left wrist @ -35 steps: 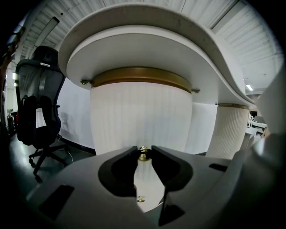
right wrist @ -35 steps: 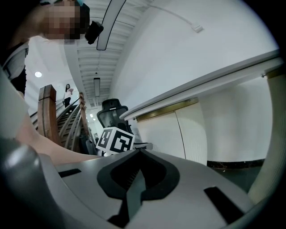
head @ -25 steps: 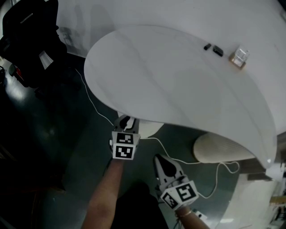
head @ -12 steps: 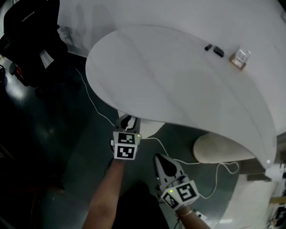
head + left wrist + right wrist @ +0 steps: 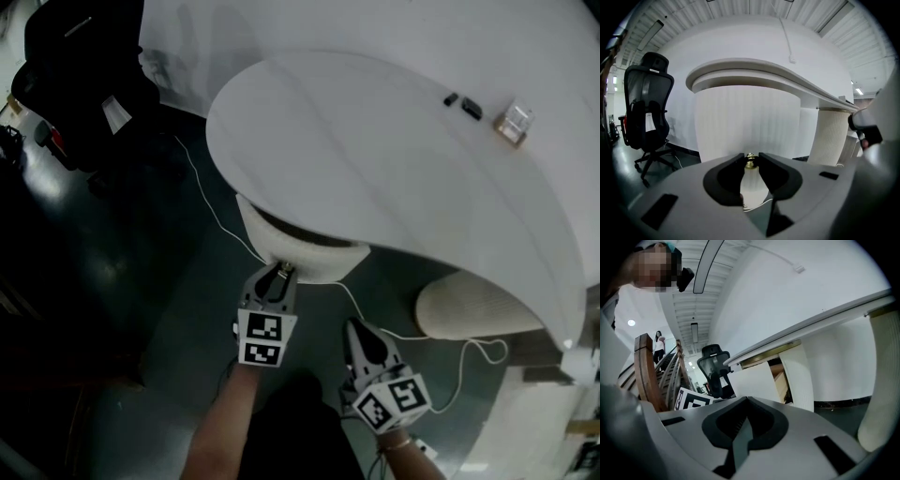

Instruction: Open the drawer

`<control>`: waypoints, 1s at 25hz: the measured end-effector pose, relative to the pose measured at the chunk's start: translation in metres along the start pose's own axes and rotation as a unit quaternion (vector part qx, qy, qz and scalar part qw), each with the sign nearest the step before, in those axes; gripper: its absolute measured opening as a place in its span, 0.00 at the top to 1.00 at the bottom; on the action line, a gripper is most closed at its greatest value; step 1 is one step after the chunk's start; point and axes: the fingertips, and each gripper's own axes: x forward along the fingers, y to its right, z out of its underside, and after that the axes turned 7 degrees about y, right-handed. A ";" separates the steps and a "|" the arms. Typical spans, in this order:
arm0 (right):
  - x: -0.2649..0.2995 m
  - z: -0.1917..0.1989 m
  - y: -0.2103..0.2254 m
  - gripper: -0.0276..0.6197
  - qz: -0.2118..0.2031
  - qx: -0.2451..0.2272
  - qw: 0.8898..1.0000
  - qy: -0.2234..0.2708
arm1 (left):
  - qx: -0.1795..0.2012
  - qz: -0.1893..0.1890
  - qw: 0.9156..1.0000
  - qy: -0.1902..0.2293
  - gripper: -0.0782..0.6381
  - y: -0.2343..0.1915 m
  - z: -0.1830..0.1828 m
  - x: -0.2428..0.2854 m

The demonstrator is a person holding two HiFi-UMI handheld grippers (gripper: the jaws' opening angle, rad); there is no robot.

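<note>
Head view: left tongs (image 5: 279, 272) at drawer (image 5: 302, 247), standing part-way out from under worktop (image 5: 394, 159); right tongs (image 5: 356, 326) held back, clear of its path. Left gripper view: pinched on brass knob (image 5: 750, 159) for pulling. Right gripper view: closed, empty, drawer open ahead.

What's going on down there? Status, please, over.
Left gripper shut on drawer knob. Right gripper shut, empty. Drawer partly out. Nothing blocking it.

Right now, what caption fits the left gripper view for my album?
Left gripper pinching the small brass knob of a curved white drawer, black office chair off to one side.
</note>
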 end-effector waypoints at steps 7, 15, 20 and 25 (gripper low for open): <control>-0.016 -0.010 -0.038 0.95 -0.012 0.002 1.000 -0.007 | -0.005 -0.008 0.999 -0.043 0.76 0.004 0.023 -0.060; -0.028 -0.025 -0.076 0.95 -0.028 -0.005 0.999 -0.015 | -0.011 -0.009 0.996 -0.090 0.75 0.008 0.043 -0.107; -0.028 -0.031 -0.091 0.95 -0.041 -0.014 0.999 -0.021 | -0.015 -0.011 0.995 -0.096 0.75 0.010 0.049 -0.124; -0.030 -0.039 -0.106 0.95 -0.050 -0.009 0.998 -0.033 | -0.055 -0.025 0.988 -0.140 0.75 0.013 0.057 -0.147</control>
